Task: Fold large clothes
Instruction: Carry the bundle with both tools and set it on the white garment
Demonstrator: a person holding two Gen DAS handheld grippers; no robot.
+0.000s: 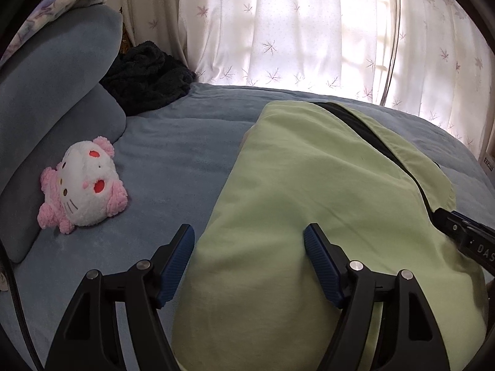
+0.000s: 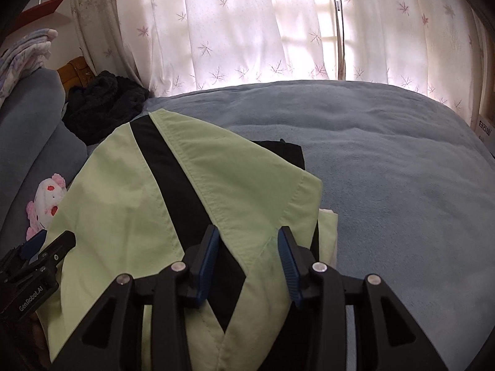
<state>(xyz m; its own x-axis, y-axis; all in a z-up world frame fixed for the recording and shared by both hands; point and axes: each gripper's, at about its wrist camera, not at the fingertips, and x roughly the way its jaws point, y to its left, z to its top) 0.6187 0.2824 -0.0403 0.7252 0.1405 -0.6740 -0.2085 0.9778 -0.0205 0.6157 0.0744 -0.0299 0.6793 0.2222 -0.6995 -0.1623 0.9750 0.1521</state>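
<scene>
Both tools hover over the pale-green cotton garment with a black stripe (image 2: 154,216), folded on the blue fleece bedspread (image 2: 402,170); left gripper (image 1: 249,236) gapes across its left edge; right gripper (image 2: 249,238) half-open, unclamped, straddling the hem, seemingly readying the next fold.

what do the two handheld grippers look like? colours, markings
Both alike: black angular linkage arms with silver pivot pins and ribbed blue pads on the fingers. The left gripper carries white "GenRobot.AI" lettering on its side, seen from the right wrist camera; the right gripper shows "DAS" in white from the left wrist camera. No cables or sleeves visible.

Blue bed (image 2: 386,160) – garment (image 2: 130,204), plush (image 1: 82,185)
</scene>
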